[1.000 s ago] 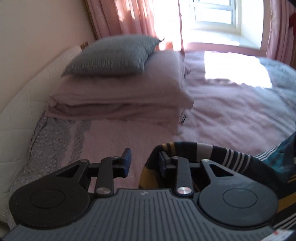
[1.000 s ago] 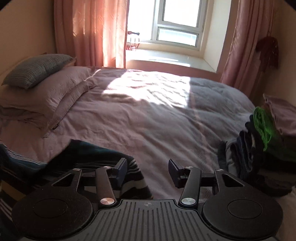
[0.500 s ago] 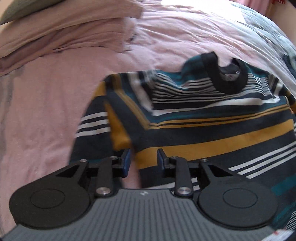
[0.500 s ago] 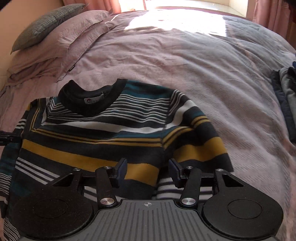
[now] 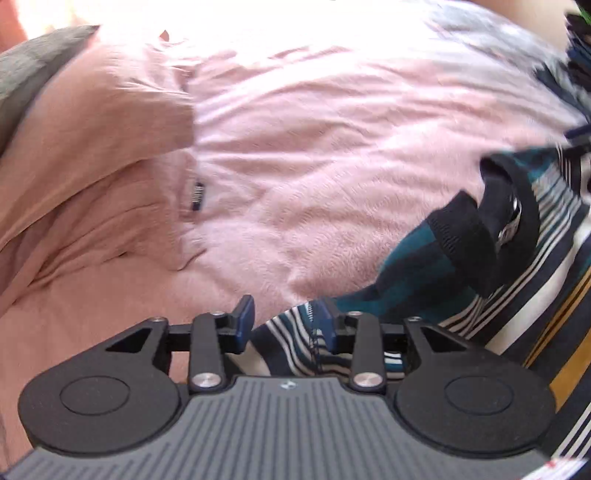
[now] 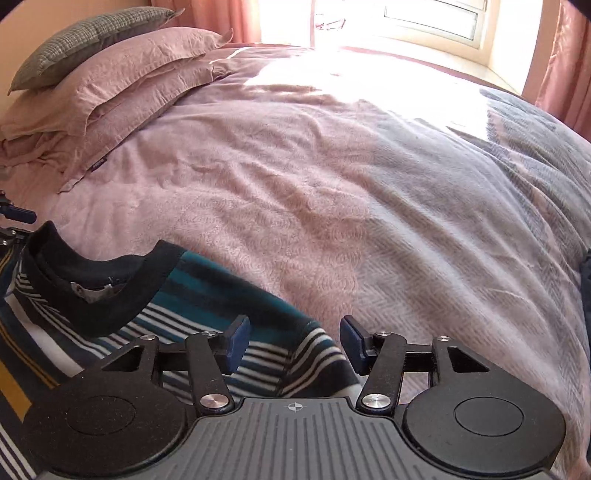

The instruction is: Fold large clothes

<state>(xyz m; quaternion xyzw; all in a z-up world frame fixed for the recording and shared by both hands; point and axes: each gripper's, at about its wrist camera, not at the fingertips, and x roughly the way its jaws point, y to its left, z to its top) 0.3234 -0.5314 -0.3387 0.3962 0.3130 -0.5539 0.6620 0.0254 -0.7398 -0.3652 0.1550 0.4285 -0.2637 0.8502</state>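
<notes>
Each view is taken from a wrist camera aimed steeply down along the fingers, close above the bed. Both views share the striped sweater collar and the stacked pillows — seen from opposite shoulders.

The sweater lies flat on the bed cover, its collar toward the window. At the far left the pillows are stacked — a smaller cushion on top. Both grippers — left, right — are over the sweater's shoulder edges.
</notes>
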